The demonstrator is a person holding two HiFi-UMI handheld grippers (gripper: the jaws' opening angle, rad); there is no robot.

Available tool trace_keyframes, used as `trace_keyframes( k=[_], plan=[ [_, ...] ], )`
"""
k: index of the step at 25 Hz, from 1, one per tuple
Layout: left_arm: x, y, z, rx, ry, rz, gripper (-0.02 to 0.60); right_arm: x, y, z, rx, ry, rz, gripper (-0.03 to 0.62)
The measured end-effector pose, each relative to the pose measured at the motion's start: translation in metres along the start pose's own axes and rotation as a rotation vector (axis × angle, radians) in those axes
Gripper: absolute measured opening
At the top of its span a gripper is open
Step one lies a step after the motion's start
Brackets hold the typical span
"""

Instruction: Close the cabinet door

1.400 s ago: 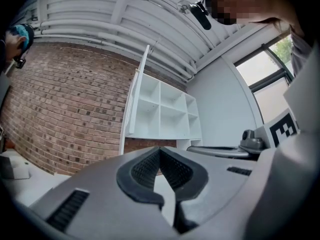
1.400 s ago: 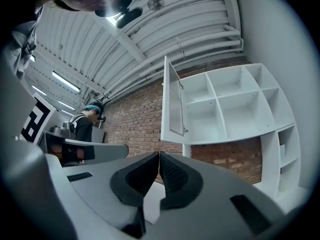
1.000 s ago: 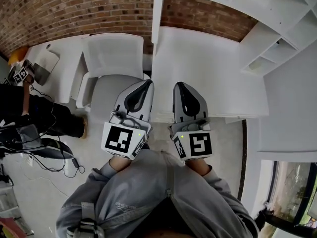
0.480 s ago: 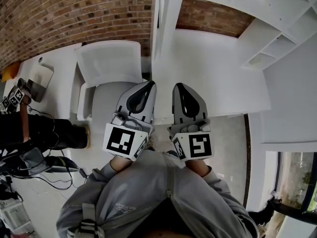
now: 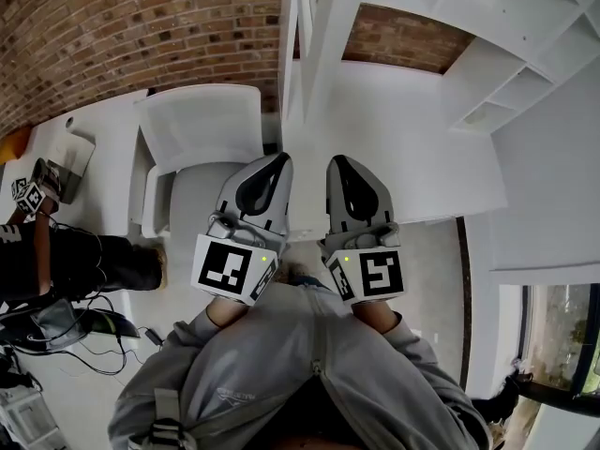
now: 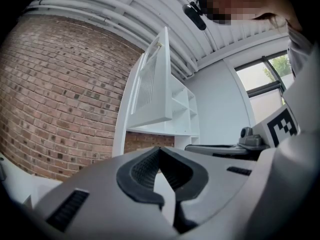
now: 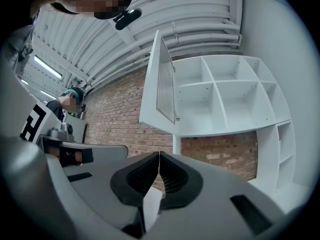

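Right gripper view has the door (image 7: 159, 84) swung wide off the cabinet (image 7: 225, 99), at twelve o'clock from the right gripper (image 7: 159, 154) and well apart from it. Its jaws are pressed together on nothing, as are the left gripper's (image 6: 159, 149). The door looks a light, stiff white panel with a slatted insert, likely free on its hinges, so a push with closed tips on the plain frame near the free edge, off the slats, should serve.
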State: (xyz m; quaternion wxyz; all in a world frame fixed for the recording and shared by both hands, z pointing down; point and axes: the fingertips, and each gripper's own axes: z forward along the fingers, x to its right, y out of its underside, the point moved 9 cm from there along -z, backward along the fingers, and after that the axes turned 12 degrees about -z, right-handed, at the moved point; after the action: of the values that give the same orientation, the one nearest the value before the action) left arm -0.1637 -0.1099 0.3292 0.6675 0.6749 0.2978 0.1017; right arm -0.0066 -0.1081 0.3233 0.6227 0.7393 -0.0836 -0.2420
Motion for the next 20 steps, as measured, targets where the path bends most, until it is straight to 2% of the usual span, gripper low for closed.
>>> trace_keyframes(
  k=[15, 20],
  plan=[
    [0.010, -0.043, 0.015, 0.089, -0.020, 0.073, 0.006, 0.031, -0.037, 0.016, 0.093, -0.043, -0.054, 0.026],
    [0.012, -0.063, 0.012, 0.118, -0.027, 0.126, 0.006, 0.037, -0.058, 0.016, 0.142, -0.040, -0.084, 0.026]
  ],
)
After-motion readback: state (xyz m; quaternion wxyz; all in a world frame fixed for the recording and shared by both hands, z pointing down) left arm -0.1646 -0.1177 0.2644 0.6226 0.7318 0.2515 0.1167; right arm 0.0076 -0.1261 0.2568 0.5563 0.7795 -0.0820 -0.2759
